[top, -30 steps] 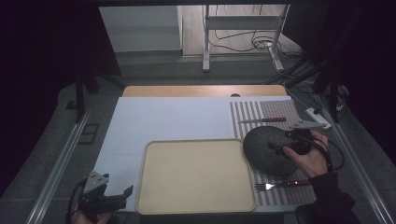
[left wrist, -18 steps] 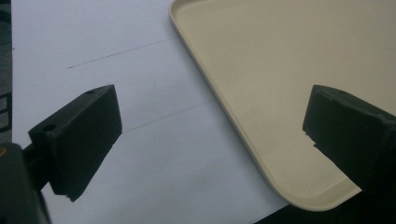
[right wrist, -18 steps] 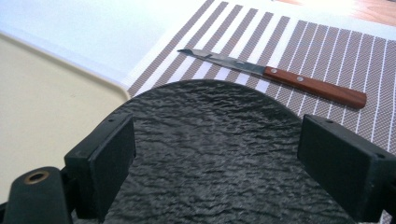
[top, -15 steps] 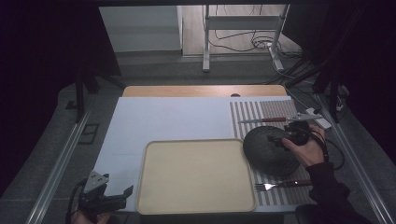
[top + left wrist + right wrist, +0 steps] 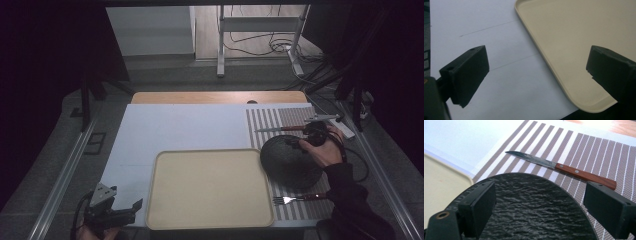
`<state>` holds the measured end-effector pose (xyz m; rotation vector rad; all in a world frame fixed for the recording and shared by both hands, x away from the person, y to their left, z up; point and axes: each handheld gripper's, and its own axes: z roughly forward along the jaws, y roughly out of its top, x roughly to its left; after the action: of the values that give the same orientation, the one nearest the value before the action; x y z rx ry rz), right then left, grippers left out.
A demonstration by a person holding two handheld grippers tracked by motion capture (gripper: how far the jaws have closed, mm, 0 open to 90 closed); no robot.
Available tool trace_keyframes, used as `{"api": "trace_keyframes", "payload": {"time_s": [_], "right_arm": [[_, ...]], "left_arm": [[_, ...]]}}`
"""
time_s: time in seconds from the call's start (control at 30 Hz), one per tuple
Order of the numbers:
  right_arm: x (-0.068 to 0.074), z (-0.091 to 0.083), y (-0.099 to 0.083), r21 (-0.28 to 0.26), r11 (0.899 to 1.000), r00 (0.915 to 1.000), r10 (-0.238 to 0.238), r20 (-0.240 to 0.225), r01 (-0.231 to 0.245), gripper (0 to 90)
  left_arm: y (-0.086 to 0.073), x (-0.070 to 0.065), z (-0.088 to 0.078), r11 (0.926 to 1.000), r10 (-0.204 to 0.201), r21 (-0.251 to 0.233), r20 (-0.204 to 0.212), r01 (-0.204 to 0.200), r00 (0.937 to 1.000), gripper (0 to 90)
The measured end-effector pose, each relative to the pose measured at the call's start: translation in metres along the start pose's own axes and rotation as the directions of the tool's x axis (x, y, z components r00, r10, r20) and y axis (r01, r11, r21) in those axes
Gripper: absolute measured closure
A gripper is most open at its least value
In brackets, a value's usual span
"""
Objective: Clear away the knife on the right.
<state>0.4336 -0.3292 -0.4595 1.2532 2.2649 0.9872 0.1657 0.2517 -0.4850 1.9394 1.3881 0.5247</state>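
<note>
The white table (image 5: 180,127) carries the most: my cream tray (image 5: 209,187) lies at its near edge, bare inside, with a striped placemat (image 5: 295,120) to its right. On the mat sits a black textured plate (image 5: 290,161), just beside the tray, with a wooden-handled knife (image 5: 564,167) beyond it and a fork (image 5: 295,199) on the near side. My right gripper (image 5: 539,202) hangs over the plate's far edge, jaws spread wide around nothing (contact with the plate I cannot tell). My left gripper (image 5: 536,72) waits wide apart over the tray's near left corner.
</note>
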Motion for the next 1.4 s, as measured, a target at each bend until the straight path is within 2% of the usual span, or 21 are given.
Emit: {"api": "trace_keyframes", "payload": {"time_s": [0.4, 0.77, 0.93, 1.07, 1.2, 1.4], "right_arm": [[-0.015, 0.017, 0.012, 0.014, 1.0, 0.9999, 0.007, 0.015, -0.008, 11.7], [-0.03, 0.034, 0.019, 0.047, 0.998, 0.9983, 0.046, 0.037, -0.048, 12.6], [-0.035, 0.043, 0.022, 0.054, 0.996, 0.9971, 0.07, 0.031, -0.071, 16.7], [-0.038, 0.048, 0.024, 0.054, 0.996, 0.9967, 0.074, 0.034, -0.075, 21.8], [-0.044, 0.052, 0.029, 0.049, 0.995, 0.9951, 0.083, 0.053, -0.086, 32.2], [-0.054, 0.058, 0.034, 0.055, 0.995, 0.9944, 0.079, 0.07, -0.083, 57.4]], "left_arm": [[0.0, 0.0, 0.0, 1.0, 0.0, 0.0, -0.002, 0.0, 1.0, 4.5], [0.0, 0.0, 0.0, 1.0, -0.002, 0.001, -0.002, 0.002, 1.0, 4.5], [0.0, 0.0, 0.0, 1.0, -0.002, 0.002, -0.002, 0.002, 1.0, 4.5], [0.0, 0.0, 0.0, 1.0, -0.003, 0.002, -0.002, 0.003, 1.0, 4.5], [0.0, 0.0, 0.0, 1.0, -0.002, 0.003, -0.002, 0.002, 1.0, 4.5], [0.0, 0.0, 0.0, 1.0, -0.004, 0.004, -0.002, 0.004, 1.0, 4.5]]}}
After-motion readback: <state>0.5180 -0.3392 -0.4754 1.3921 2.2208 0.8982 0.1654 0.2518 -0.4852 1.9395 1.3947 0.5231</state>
